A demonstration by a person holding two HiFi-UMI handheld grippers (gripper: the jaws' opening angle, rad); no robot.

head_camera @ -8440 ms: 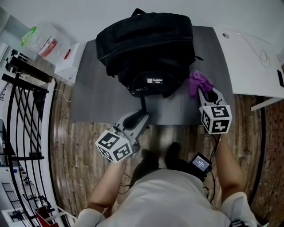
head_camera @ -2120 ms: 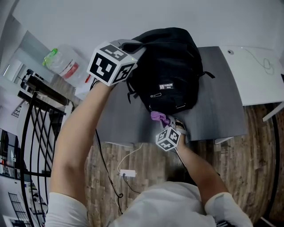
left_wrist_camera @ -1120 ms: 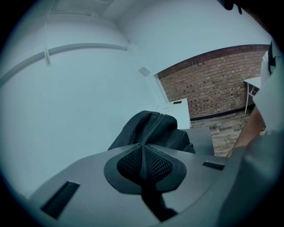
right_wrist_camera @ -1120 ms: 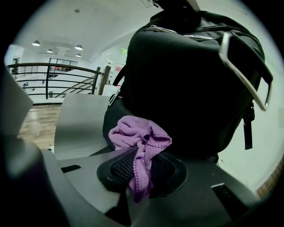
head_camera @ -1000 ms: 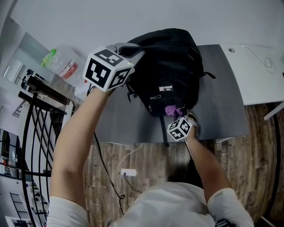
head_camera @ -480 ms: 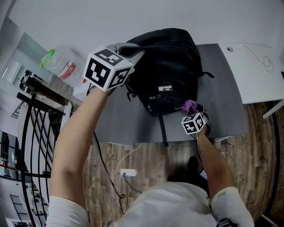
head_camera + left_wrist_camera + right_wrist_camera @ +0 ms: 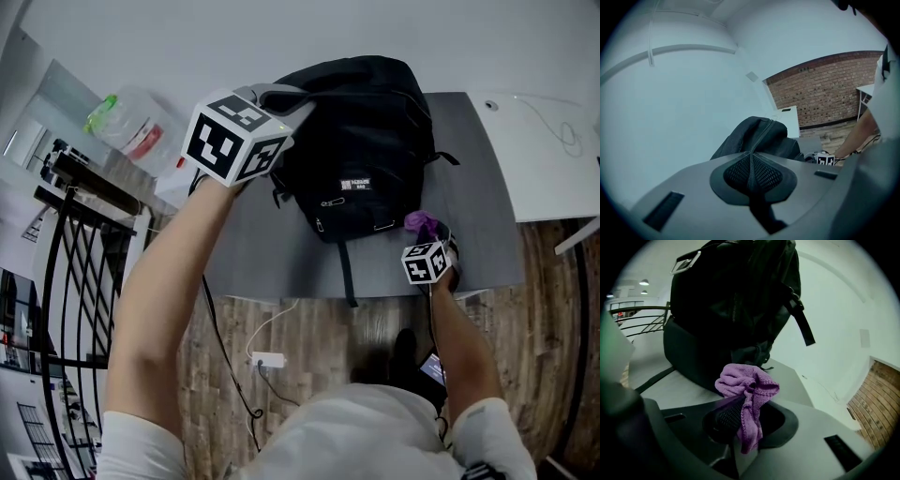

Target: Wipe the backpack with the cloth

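The black backpack [image 7: 361, 141] stands on the grey table [image 7: 473, 178], held up at its top. My left gripper [image 7: 284, 95] reaches over that top end and is shut on a dark strap of the backpack; in the left gripper view its jaws [image 7: 750, 165] are pressed together with the backpack [image 7: 761, 137] just beyond. Low at the bag's right front corner, my right gripper [image 7: 427, 236] is shut on the purple cloth [image 7: 420, 223]. In the right gripper view the cloth [image 7: 746, 389] bunches above the jaws of the right gripper [image 7: 740, 405], close to the backpack [image 7: 731, 305] but apart from it.
A white table [image 7: 539, 141] adjoins the grey one on the right. A clear plastic bag [image 7: 127, 127] lies at the left, beside a black railing [image 7: 56, 281]. A cable and adapter [image 7: 267, 359] lie on the wooden floor near the table's front edge.
My right gripper slid the cloth rightward along the backpack's lower front and now sits off its right corner. The left gripper, earlier near the table's front edge, keeps hold of the raised bag's top.
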